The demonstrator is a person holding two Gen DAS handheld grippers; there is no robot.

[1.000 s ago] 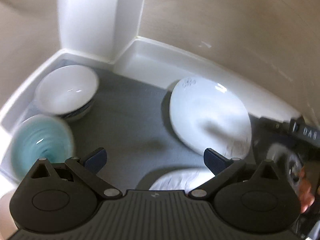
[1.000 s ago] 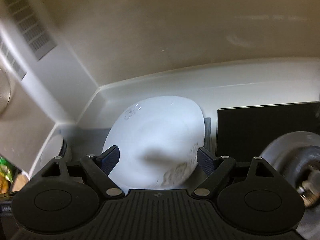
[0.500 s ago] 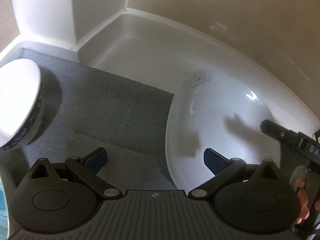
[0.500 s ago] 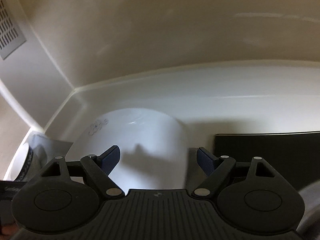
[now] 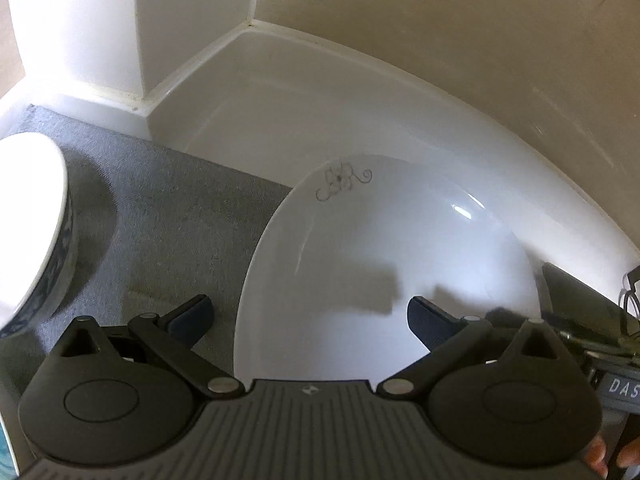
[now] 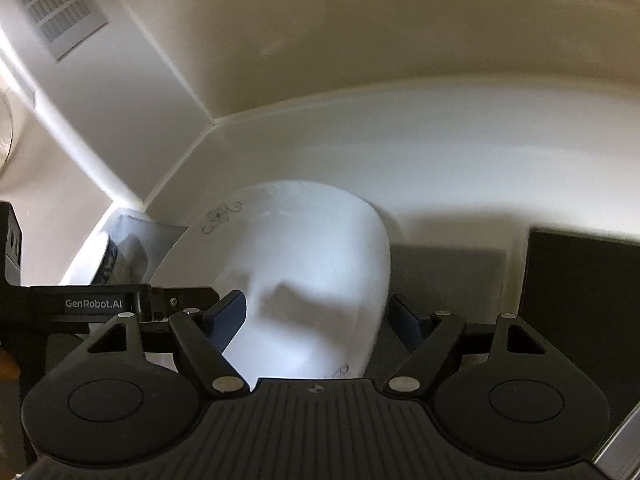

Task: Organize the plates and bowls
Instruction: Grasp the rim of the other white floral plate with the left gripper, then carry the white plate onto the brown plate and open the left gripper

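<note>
A white squarish plate (image 5: pixel 384 248) with a small grey scroll mark near its far rim lies on a grey mat (image 5: pixel 168 216). It also shows in the right wrist view (image 6: pixel 304 276). My left gripper (image 5: pixel 310 314) is open, with its fingers on either side of the plate's left edge. My right gripper (image 6: pixel 316 312) is open, with its fingers on either side of the plate's right edge. A white bowl with a blue pattern (image 5: pixel 32 236) stands at the left.
A white raised ledge and wall corner (image 5: pixel 248 64) run behind the mat. A black flat appliance (image 6: pixel 580 320) lies to the plate's right. A bit of a teal dish (image 5: pixel 6 460) shows at the bottom left. A wall vent (image 6: pixel 56 8) is high on the left.
Both grippers have moved forward and down toward the white plate, which now fills more of each view. The bowls have slid out to the left. Both grippers stay open.
</note>
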